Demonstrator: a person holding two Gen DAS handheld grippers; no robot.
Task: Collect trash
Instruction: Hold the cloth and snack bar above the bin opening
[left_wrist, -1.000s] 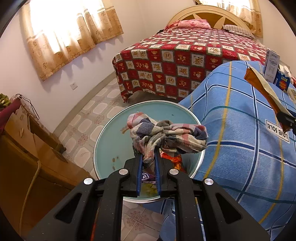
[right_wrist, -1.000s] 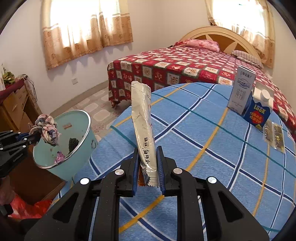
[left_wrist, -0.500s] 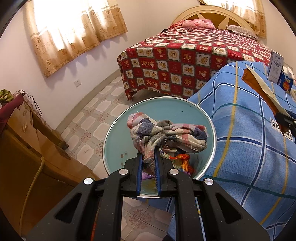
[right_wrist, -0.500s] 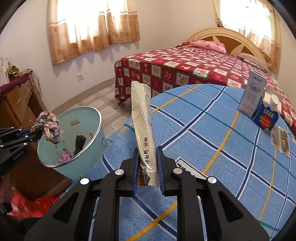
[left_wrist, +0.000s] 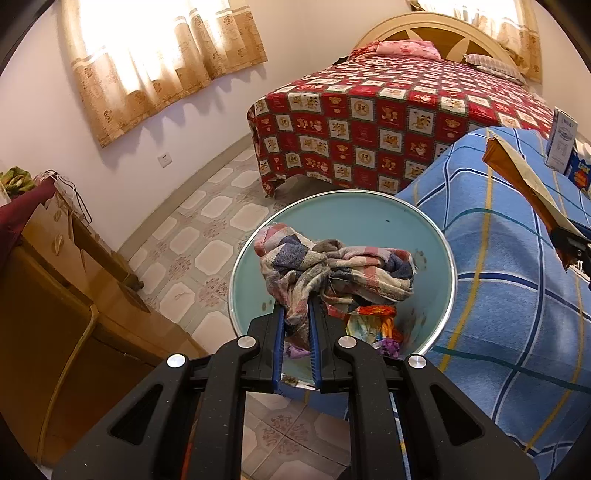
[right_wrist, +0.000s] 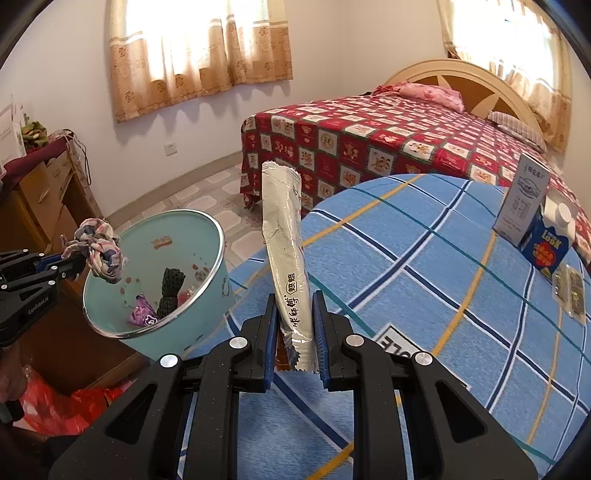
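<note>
Daylight glows through tan patterned curtains (right_wrist: 199, 55) on pale walls above a patterned tile floor (left_wrist: 207, 236), where a bed (right_wrist: 388, 144) under a red checked cover stands against an arched headboard (left_wrist: 443, 35), beside what seems a wooden dresser (left_wrist: 48, 295) at left.

Waste bin (right_wrist: 207, 258): pale teal, with a bright metal rim. Crumpled cloth (left_wrist: 332, 273): checked in faded red, navy and cream. Snack wrapper (right_wrist: 286, 258): silver foil face with dark printed characters; its reverse is orange-brown. Near bed cover (right_wrist: 424, 295): light blue with navy, white and yellow grid lines. Far bedspread (left_wrist: 388, 122): red, with cream bear squares. Curtains (right_wrist: 199, 48): beige, patterned tan borders. Hand-held gripper (left_wrist: 296, 325): black, blue pads. Carton (right_wrist: 546, 251): blue.
</note>
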